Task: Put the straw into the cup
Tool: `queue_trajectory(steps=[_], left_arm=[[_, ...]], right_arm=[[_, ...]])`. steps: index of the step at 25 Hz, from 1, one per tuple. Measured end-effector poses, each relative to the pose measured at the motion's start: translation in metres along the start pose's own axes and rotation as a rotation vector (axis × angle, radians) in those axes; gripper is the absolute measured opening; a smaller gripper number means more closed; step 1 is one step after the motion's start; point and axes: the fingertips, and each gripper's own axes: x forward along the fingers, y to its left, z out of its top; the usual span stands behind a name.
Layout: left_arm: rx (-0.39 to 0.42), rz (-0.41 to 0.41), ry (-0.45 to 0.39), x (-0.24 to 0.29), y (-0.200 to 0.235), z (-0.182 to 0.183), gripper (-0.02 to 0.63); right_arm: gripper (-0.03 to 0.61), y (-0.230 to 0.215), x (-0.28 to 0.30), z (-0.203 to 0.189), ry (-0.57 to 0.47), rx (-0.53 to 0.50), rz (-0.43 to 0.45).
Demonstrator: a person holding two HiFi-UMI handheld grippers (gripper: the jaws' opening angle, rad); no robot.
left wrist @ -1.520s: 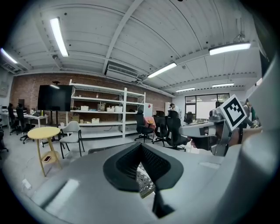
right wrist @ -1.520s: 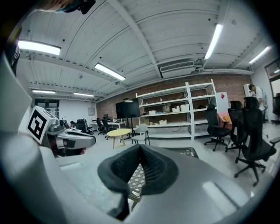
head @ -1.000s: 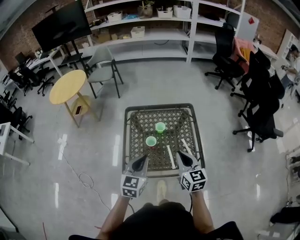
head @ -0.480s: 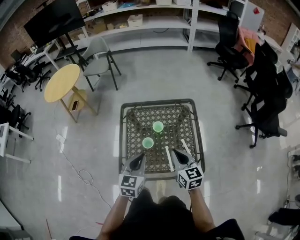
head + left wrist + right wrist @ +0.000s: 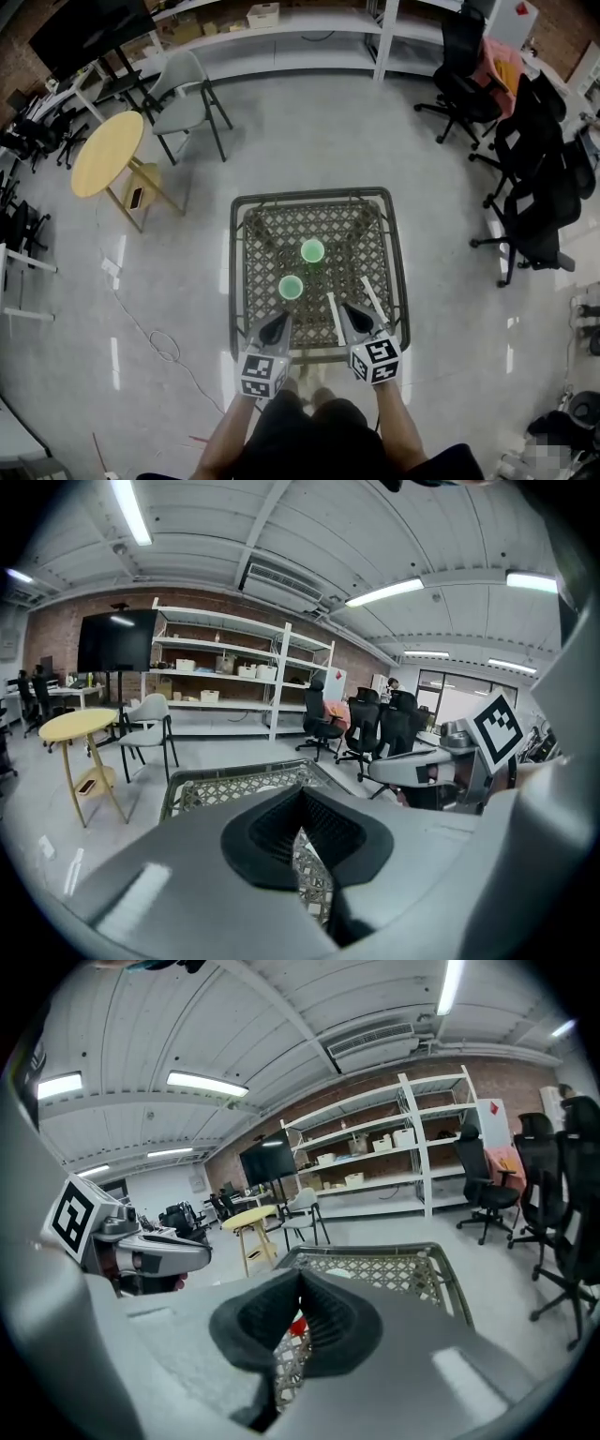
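Note:
Two green cups stand on the lattice-topped table (image 5: 309,194), one near the middle (image 5: 312,250) and one closer to me (image 5: 292,287). Two white straws lie flat on the right part, a nearer one (image 5: 332,319) and one further right (image 5: 374,300). My left gripper (image 5: 277,328) hovers over the table's near edge, just this side of the closer cup, shut and empty. My right gripper (image 5: 352,319) hovers between the two straws' near ends, shut, with nothing in it. In the left gripper view (image 5: 301,794) and the right gripper view (image 5: 301,1277) the pads meet at the tips.
A round yellow table (image 5: 105,153) and a grey chair (image 5: 187,89) stand at the back left. Black office chairs (image 5: 534,187) line the right side. White shelves (image 5: 309,37) run along the back. A cable (image 5: 155,342) lies on the floor to the left.
Both grippers have sunk toward the table's near edge, and the right one has shifted left beside the nearer straw. The head view has tilted further down. Cups and straws have not moved.

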Motion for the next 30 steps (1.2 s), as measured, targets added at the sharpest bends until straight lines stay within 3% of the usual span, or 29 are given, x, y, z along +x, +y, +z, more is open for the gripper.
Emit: queue_trajectory(steps=[13,22,30], left_arm=[[-0.084,-0.030,0.148,0.051,0.027,-0.096,0.006],[-0.125,-0.028,0.208,0.079,0.050,-0.137,0.006],[-0.164,-0.034,0.245,0.089,0.059,-0.165,0.006]], right_arm=[[0.003,-0.037,0.060,-0.094,0.200,0.053,-0.053],[0.003,-0.052,0.092,-0.153,0.322,0.069,-0.071],[0.003,-0.071,0.113,-0.178,0.389,0.073,-0.124]])
